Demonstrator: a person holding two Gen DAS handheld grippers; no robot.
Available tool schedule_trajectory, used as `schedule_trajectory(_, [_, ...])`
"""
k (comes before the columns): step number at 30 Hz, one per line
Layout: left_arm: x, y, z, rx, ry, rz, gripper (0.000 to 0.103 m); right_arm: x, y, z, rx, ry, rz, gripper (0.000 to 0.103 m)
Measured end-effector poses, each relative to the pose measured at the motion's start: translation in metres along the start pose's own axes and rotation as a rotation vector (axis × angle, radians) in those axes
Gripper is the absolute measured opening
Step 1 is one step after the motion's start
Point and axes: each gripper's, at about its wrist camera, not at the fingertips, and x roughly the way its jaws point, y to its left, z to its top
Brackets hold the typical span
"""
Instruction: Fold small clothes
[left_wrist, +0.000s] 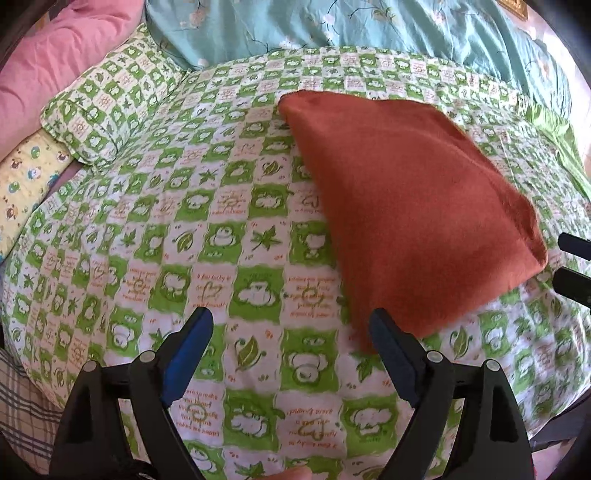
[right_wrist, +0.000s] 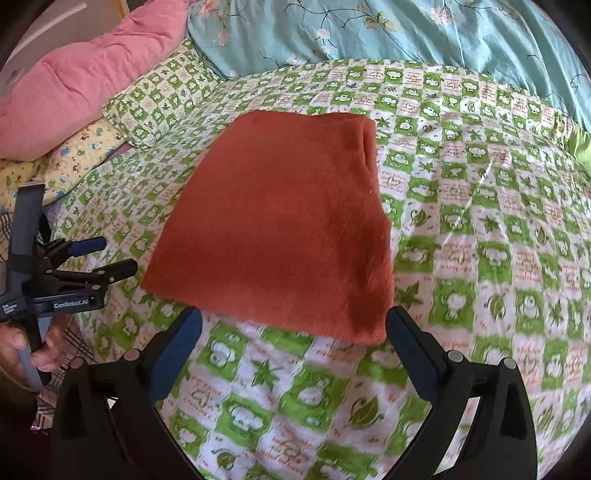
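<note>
A rust-orange small garment (left_wrist: 410, 206) lies folded flat on the green-and-white checked bedspread (left_wrist: 221, 236); it also shows in the right wrist view (right_wrist: 280, 229). My left gripper (left_wrist: 291, 325) is open and empty, just off the garment's near corner. Its fingers also show at the left of the right wrist view (right_wrist: 110, 258). My right gripper (right_wrist: 293, 323) is open and empty, at the garment's near edge, not touching it. Its fingertips (left_wrist: 572, 266) show at the right edge of the left wrist view.
A matching checked pillow (left_wrist: 107, 107), a pink pillow (left_wrist: 55, 55) and a yellow patterned cloth (left_wrist: 26, 184) lie at the far left. A teal floral quilt (left_wrist: 369, 26) runs along the back. A plaid cloth (left_wrist: 22, 398) is at the near left.
</note>
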Motion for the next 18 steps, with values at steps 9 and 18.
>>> schedule_trajectory(9, [0.004, -0.009, 0.026, 0.015, -0.033, -0.007, 0.088, 0.016, -0.012, 0.033, 0.001, 0.009, -0.005, 0.099])
schedule_trajectory(18, [0.013, -0.013, 0.041, 0.025, -0.024, -0.004, 0.090, 0.035, -0.013, 0.053, -0.002, 0.031, 0.021, 0.099])
